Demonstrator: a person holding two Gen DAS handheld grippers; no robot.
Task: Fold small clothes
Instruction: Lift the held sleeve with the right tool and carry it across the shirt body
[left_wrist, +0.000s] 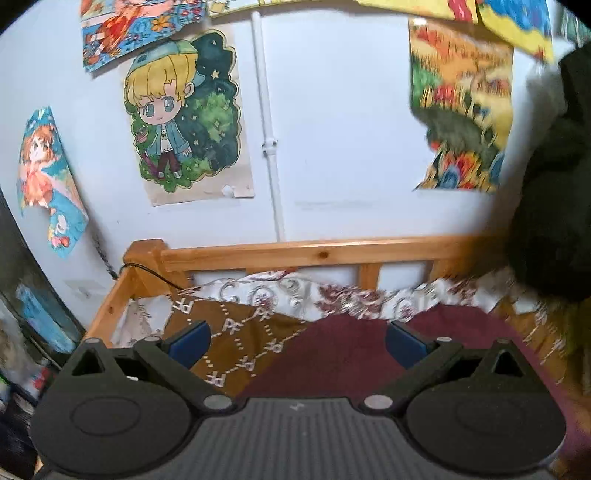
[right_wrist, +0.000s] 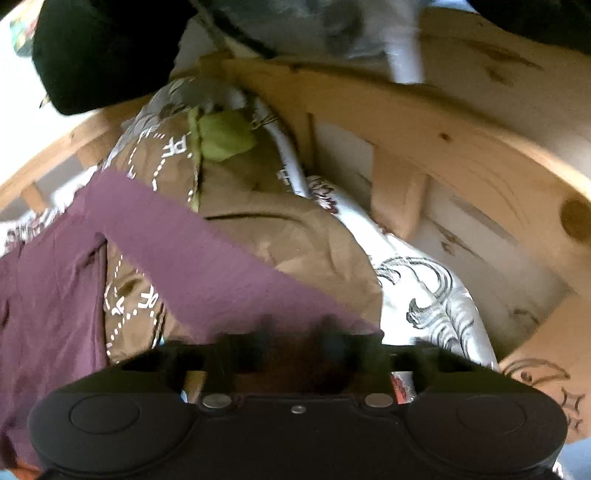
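A maroon garment (left_wrist: 332, 354) lies on the bed over a brown patterned cloth (left_wrist: 240, 332). My left gripper (left_wrist: 297, 341) is open and empty, held above the garment, its blue pads (left_wrist: 190, 341) wide apart. In the right wrist view the garment's purple sleeve (right_wrist: 207, 266) runs from the upper left down into my right gripper (right_wrist: 295, 341). The right gripper is shut on the sleeve end; its fingertips are blurred and mostly hidden by fabric. The brown cloth (right_wrist: 288, 240) lies under the sleeve.
A wooden bed rail (left_wrist: 317, 253) runs along the back, with a white wall and posters (left_wrist: 184, 114) behind. A floral sheet (right_wrist: 428, 295) covers the mattress. A green cloth scrap (right_wrist: 225, 136) sits at the far end. A dark bulky item (left_wrist: 554, 184) hangs at right.
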